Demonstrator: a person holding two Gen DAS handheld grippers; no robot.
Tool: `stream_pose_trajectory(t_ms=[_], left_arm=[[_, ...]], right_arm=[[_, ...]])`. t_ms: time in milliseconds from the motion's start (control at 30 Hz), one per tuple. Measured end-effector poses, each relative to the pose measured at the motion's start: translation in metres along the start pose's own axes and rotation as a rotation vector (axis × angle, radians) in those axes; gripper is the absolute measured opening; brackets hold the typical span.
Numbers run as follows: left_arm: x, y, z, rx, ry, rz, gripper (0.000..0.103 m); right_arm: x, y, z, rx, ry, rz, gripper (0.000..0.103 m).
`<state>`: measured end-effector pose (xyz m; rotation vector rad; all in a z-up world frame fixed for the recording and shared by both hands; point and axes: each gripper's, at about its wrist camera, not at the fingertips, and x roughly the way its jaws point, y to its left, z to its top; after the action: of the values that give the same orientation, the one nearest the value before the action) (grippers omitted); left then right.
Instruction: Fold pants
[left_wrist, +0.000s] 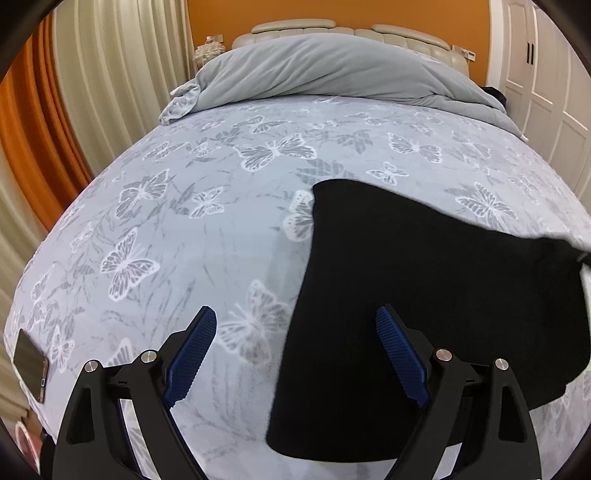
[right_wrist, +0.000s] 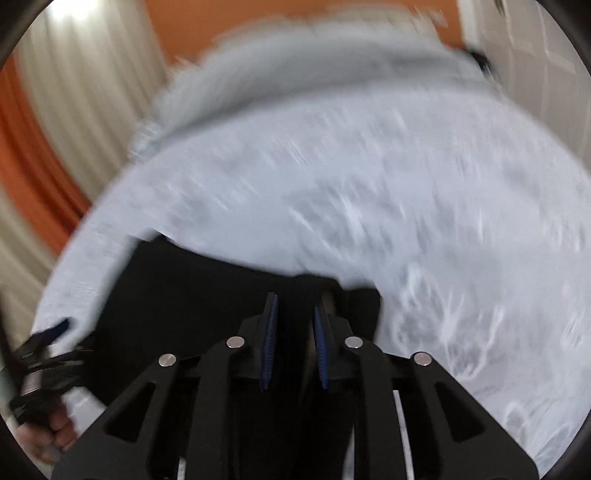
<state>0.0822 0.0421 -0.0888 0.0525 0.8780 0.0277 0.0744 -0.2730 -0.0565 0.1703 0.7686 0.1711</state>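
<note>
The black pants (left_wrist: 424, 288) lie on the butterfly-print bed sheet (left_wrist: 207, 236), spread from the centre to the right edge of the left wrist view. My left gripper (left_wrist: 295, 317) is open and empty, hovering over the pants' left edge. In the blurred right wrist view, my right gripper (right_wrist: 295, 302) is shut on the black pants (right_wrist: 207, 291), with the fabric pinched between its blue pads (right_wrist: 271, 332). The left gripper (right_wrist: 48, 350) and a hand show at the far left of that view.
A grey duvet (left_wrist: 332, 70) is bunched at the head of the bed. A phone (left_wrist: 31, 365) lies at the sheet's left edge. Curtains (left_wrist: 99, 74) hang on the left, and white wardrobe doors (left_wrist: 546, 85) stand on the right.
</note>
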Motion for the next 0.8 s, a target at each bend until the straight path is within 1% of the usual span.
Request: stream_pose_trajectory(t_ms=[33, 67, 133, 233, 300, 333, 367, 433, 567, 733, 800], left_arm=[[-0.001, -0.001, 0.0, 0.005, -0.005, 0.002, 0.086], [-0.001, -0.002, 0.0, 0.013, -0.013, 0.01, 0.086], [-0.002, -0.005, 0.0, 0.024, -0.018, 0.018, 0.086], [-0.001, -0.006, -0.003, 0.029, -0.009, 0.007, 0.086], [-0.001, -0.008, -0.004, 0.033, -0.004, 0.001, 0.086], [-0.001, -0.008, -0.004, 0.035, -0.004, 0.003, 0.086], [0.0, -0.009, -0.004, 0.039, -0.005, 0.005, 0.086], [0.001, -0.011, -0.004, 0.041, -0.002, 0.009, 0.086], [0.007, -0.014, -0.002, 0.027, 0.019, 0.004, 0.086], [0.008, -0.019, -0.002, 0.042, 0.012, 0.009, 0.086], [0.008, -0.02, -0.003, 0.047, 0.013, 0.009, 0.086]], right_arm=[[-0.008, 0.004, -0.004, -0.019, 0.004, 0.004, 0.022], [-0.01, 0.006, -0.009, -0.023, 0.025, 0.004, 0.031], [-0.004, 0.0, -0.023, 0.02, 0.123, 0.015, 0.04], [0.002, -0.016, -0.042, 0.078, 0.233, 0.1, 0.04], [0.0, -0.022, -0.055, 0.085, 0.273, 0.142, 0.04], [-0.002, -0.022, -0.06, 0.082, 0.279, 0.158, 0.041], [-0.004, -0.02, -0.063, 0.082, 0.279, 0.172, 0.045], [-0.005, -0.018, -0.069, 0.078, 0.279, 0.205, 0.049], [0.001, -0.008, -0.077, 0.029, 0.295, 0.19, 0.049], [0.011, 0.0, -0.081, 0.011, 0.308, 0.165, 0.049], [0.015, 0.004, -0.082, -0.009, 0.302, 0.149, 0.043]])
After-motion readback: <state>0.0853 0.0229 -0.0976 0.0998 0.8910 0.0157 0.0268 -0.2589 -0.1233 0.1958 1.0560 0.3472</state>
